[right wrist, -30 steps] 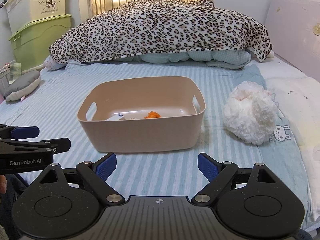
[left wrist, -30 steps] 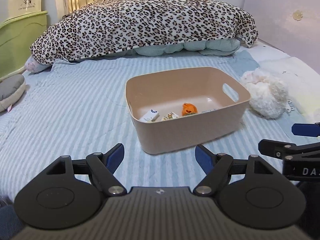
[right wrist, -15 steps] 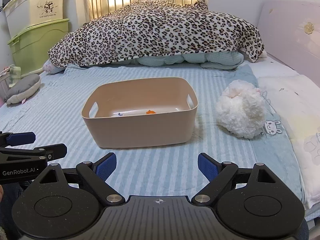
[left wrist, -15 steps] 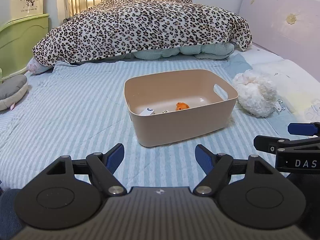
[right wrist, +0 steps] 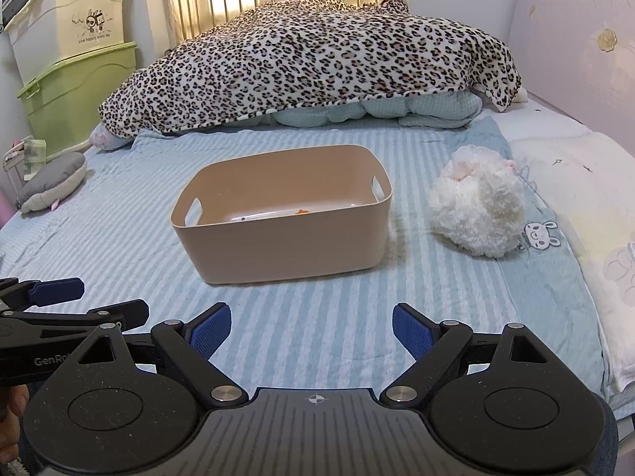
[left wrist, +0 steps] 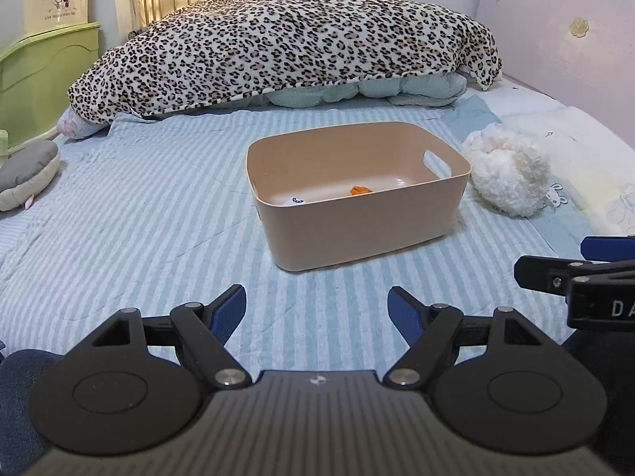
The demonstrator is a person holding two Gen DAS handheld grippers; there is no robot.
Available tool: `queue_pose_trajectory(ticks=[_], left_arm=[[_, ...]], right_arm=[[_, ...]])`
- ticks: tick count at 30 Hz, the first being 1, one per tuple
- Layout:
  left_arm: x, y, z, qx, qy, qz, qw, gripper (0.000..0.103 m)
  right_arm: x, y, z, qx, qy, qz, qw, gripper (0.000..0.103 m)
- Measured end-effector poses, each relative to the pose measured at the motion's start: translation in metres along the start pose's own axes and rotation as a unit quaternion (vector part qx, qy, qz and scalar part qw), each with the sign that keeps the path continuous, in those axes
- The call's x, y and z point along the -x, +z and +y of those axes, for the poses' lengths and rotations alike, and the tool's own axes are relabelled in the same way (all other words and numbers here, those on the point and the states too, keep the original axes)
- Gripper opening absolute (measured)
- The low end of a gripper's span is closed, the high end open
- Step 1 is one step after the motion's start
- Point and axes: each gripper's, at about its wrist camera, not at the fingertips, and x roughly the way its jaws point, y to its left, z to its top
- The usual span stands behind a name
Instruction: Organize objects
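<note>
Both tools retreated from bin [left wrist: 357, 214], stacked boxes [right wrist: 67, 51] right-view only

We've pulled both grippers back from the beige bin [left wrist: 359, 202] | left gripper [left wrist: 317, 311] and right gripper [right wrist: 311, 331] now farther off | bin contents sink behind its near wall

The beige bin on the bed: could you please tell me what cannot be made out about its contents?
- Left wrist view: the bin near wall hides all but an orange item and a white item; neither identifiable.
- Right wrist view: only an orange speck clears the rim.
</note>
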Motion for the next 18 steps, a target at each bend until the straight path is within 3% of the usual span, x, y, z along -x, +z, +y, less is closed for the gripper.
queue_pose_trajectory(ticks=[18], left_arm=[[-0.0001, -0.0004, 0.0077, 0.014, -0.001, 0.0, 0.9999, 0.081]], right_arm=[[-0.0013, -0.0036, 0.0013, -0.006, 0.007, 0.013, 1.0, 0.093]])
